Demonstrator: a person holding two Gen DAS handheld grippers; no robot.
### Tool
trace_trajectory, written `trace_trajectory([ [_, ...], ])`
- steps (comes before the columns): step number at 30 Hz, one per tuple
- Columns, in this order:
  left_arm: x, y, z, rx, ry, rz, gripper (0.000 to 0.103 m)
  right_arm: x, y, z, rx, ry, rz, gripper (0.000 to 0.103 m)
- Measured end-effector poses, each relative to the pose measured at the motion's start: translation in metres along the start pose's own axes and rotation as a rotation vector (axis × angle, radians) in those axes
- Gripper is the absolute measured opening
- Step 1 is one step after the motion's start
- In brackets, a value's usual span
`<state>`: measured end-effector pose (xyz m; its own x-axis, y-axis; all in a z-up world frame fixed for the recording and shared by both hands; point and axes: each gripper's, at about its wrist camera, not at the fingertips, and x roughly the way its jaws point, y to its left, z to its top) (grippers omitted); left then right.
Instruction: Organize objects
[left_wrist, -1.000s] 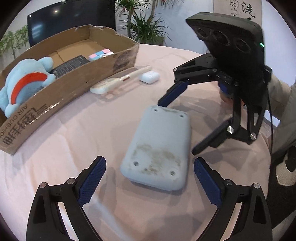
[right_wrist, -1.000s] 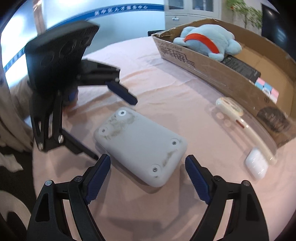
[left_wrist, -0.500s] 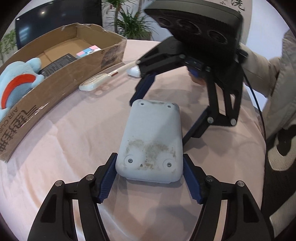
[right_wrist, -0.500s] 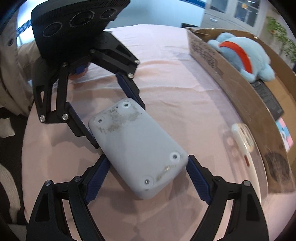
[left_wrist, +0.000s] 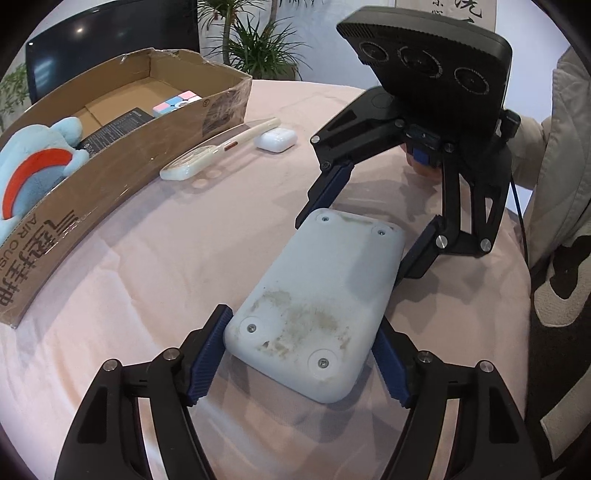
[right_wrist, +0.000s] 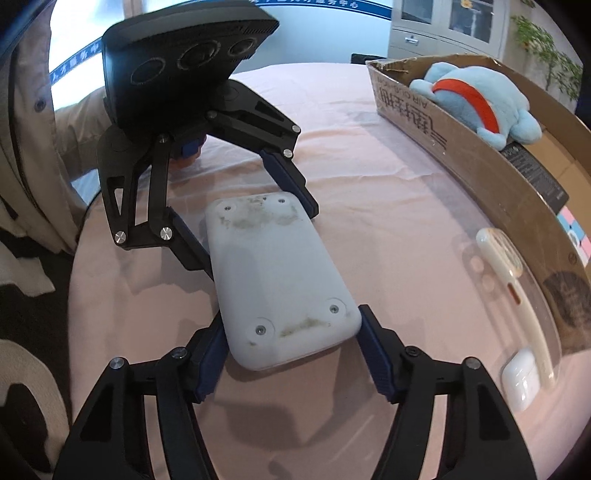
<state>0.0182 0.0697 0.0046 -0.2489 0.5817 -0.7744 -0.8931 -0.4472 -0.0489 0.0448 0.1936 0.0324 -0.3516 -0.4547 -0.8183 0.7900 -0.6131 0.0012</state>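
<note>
Two grippers meeting on one grey device lying face down on the pink tablecloth

Left wrist: left gripper (left_wrist: 301, 349) is clamping the grey device (left_wrist: 321, 291), jaws easing wider. Right wrist: right gripper (right_wrist: 291, 349) is closing, pads touching its other end.

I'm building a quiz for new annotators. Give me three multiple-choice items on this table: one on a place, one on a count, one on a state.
1. Where is the white earbud case? A in the cardboard box; B on the tablecloth outside it; C on the floor.
2. How many screws show on the grey slab? A two; B four; C six.
3. The cardboard box is: A open-topped; B taped shut; C flattened.
Key: B, the case lies on the cloth beside the box; B, one screw near each corner; A, the plush toy shows inside.
</note>
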Motion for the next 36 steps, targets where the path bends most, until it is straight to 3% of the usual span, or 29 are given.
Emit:
trace_trajectory([
  [9,-0.002,0.000,0.001,-0.012,-0.008,0.000,0.072,0.003,-0.001,0.003,0.032,-0.025,0.005,0.066],
  [16,-0.024,0.003,0.002,-0.048,-0.076,-0.043,0.072,-0.010,0.000,0.002,0.097,-0.082,0.070,0.061],
  [24,-0.024,-0.004,0.003,-0.029,-0.060,-0.018,0.072,-0.013,0.008,0.004,0.085,-0.080,0.044,0.061],
  [27,-0.027,-0.006,0.005,-0.012,-0.061,-0.025,0.061,-0.016,0.009,0.004,0.085,-0.087,0.037,0.055],
  [32,-0.022,-0.008,0.008,0.003,-0.041,-0.018,0.061,-0.019,0.009,0.007,0.071,-0.078,0.028,0.055],
  [36,-0.019,-0.011,0.005,0.001,-0.030,-0.038,0.055,-0.015,0.010,0.004,0.072,-0.061,0.030,0.055],
])
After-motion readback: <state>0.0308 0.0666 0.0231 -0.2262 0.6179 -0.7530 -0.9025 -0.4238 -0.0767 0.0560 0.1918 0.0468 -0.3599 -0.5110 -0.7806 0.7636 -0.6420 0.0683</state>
